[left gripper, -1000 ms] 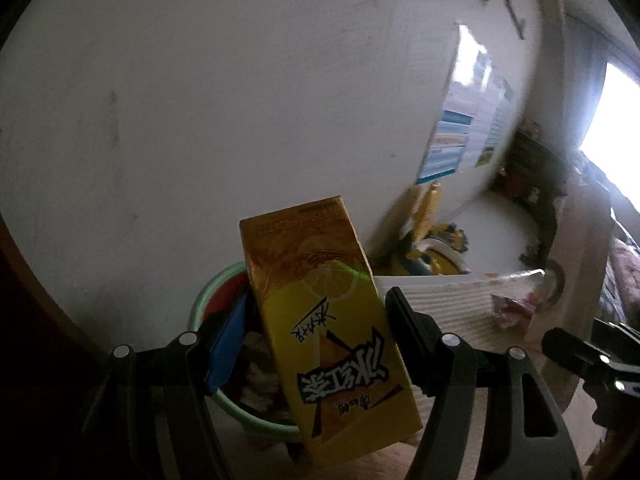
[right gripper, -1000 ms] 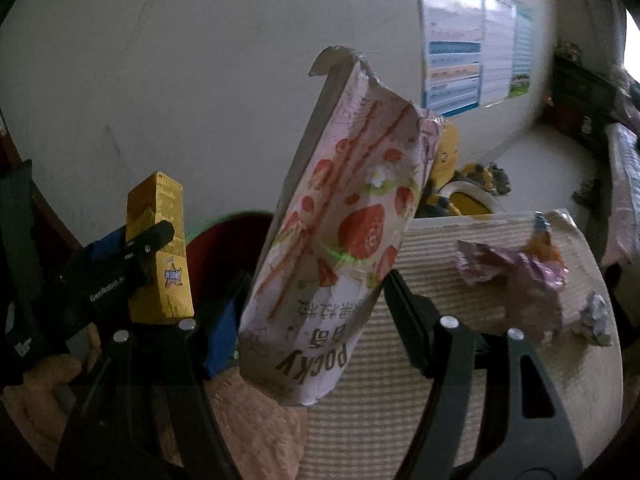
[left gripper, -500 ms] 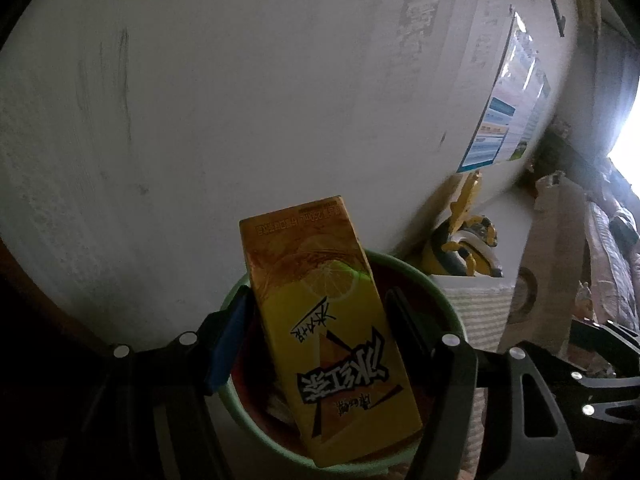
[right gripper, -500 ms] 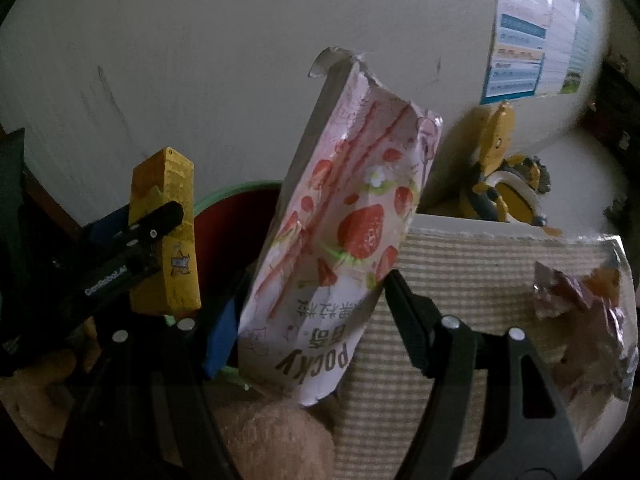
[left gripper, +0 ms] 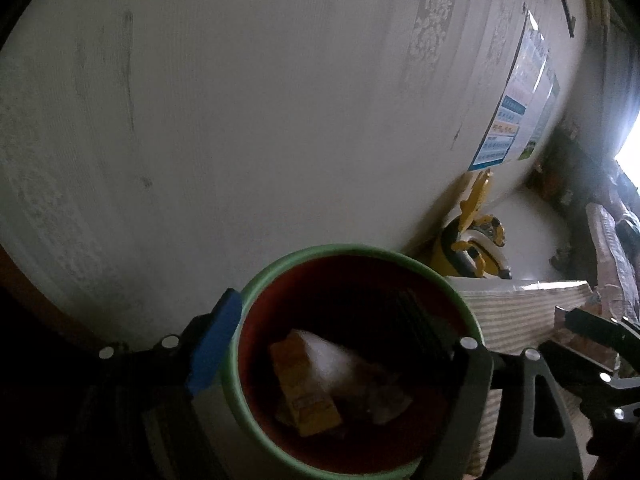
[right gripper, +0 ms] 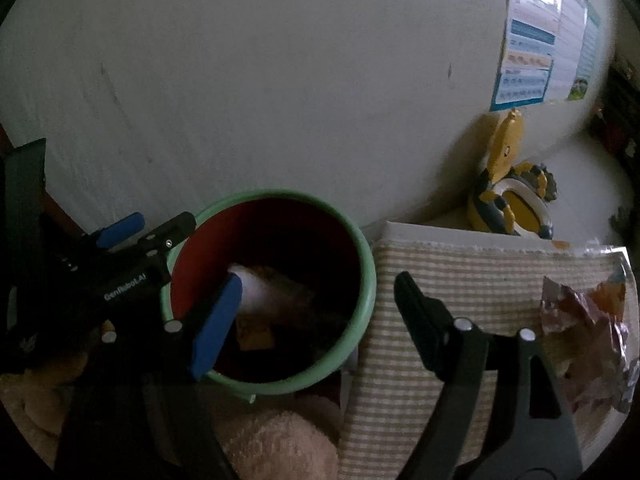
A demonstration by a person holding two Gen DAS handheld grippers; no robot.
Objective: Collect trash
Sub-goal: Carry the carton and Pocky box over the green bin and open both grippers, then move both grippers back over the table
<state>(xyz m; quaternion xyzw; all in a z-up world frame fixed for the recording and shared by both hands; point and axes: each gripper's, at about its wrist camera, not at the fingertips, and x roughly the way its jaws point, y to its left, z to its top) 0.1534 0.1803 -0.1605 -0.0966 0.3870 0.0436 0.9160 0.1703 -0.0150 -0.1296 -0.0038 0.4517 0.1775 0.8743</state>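
Both cartons held a second ago have left the jaws and now lie in the bin.

Left wrist view: the left gripper (left gripper: 332,344) hangs over the green-rimmed bin (left gripper: 240,392), jaws opening, nothing between them. The yellow drink carton (left gripper: 308,388) rests on the bin floor beside pale paper (left gripper: 332,356).

Right wrist view: the right gripper (right gripper: 316,312) is likewise released, jaws opening and empty, near the bin's right rim. Remaining trash, crumpled foil wrappers (right gripper: 584,320), lies at the far right of the striped mat (right gripper: 440,272). The wrappers look light, soft and slippery; a pinch across a bunched fold should hold best.
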